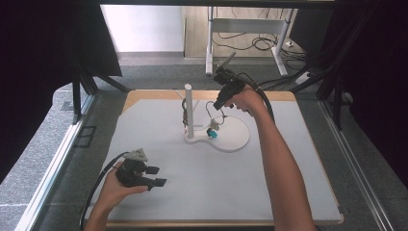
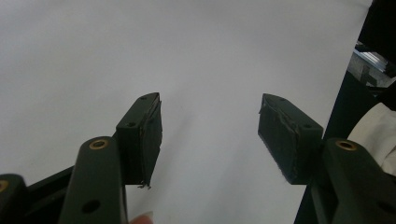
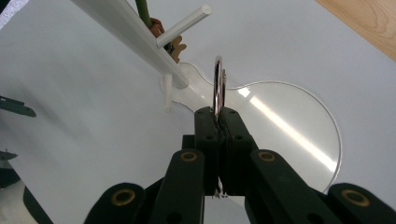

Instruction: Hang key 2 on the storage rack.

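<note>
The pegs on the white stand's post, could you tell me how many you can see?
2 on the post: a long peg jutting out higher up, and a short peg near the base. Others may be hidden behind the post.

We see a polished metal key ring (image 3: 218, 81), bright and mirror-like, pinched in the matt black plastic of the right hand-held gripper (image 3: 218, 122). The white stand (image 3: 289, 126) looks like smooth, glossy plastic that catches glare. The surface (image 1: 231, 183) is matt pale grey with a bare wooden edge (image 1: 154, 94). The left hand-held gripper (image 2: 210, 135) has dull, frayed pads (image 2: 152, 135).
</note>
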The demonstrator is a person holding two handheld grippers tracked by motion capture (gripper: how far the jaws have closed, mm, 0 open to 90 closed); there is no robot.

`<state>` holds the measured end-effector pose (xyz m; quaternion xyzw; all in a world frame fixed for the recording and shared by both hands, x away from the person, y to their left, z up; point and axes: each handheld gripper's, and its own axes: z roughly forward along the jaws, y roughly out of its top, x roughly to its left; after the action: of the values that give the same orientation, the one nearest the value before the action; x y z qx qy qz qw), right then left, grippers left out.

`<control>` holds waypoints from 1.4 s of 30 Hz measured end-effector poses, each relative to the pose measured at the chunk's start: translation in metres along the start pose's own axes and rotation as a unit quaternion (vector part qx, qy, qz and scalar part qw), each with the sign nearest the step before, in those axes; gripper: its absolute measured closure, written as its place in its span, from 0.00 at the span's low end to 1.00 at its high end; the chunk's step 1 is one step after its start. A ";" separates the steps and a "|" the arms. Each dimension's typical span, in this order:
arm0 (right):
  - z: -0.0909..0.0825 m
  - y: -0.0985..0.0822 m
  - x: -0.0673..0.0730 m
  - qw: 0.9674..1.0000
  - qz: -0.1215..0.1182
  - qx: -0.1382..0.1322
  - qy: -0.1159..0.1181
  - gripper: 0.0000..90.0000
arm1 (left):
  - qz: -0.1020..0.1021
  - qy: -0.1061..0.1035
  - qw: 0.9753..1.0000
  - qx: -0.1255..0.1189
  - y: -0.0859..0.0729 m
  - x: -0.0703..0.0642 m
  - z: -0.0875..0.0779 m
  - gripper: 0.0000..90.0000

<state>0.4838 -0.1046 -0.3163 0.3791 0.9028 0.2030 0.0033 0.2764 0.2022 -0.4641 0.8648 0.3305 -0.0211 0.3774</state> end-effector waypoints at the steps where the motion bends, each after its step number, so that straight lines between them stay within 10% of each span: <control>1: 0.001 0.001 0.000 1.000 0.003 -0.001 0.002 0.97 | 0.000 0.000 1.000 0.000 0.000 0.000 0.000 0.45; 24: 0.008 0.039 0.007 1.000 -0.009 -0.008 -0.012 0.97 | 0.004 -0.009 1.000 0.005 0.000 0.000 0.004 0.45; 42: 0.033 0.027 0.024 0.999 -0.030 0.004 0.009 0.96 | 0.005 -0.005 1.000 0.011 0.000 -0.001 0.008 0.45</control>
<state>0.4903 -0.0590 -0.3330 0.3498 0.9145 0.2032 -0.0005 0.2773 0.1965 -0.4695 0.8704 0.3241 -0.0277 0.3696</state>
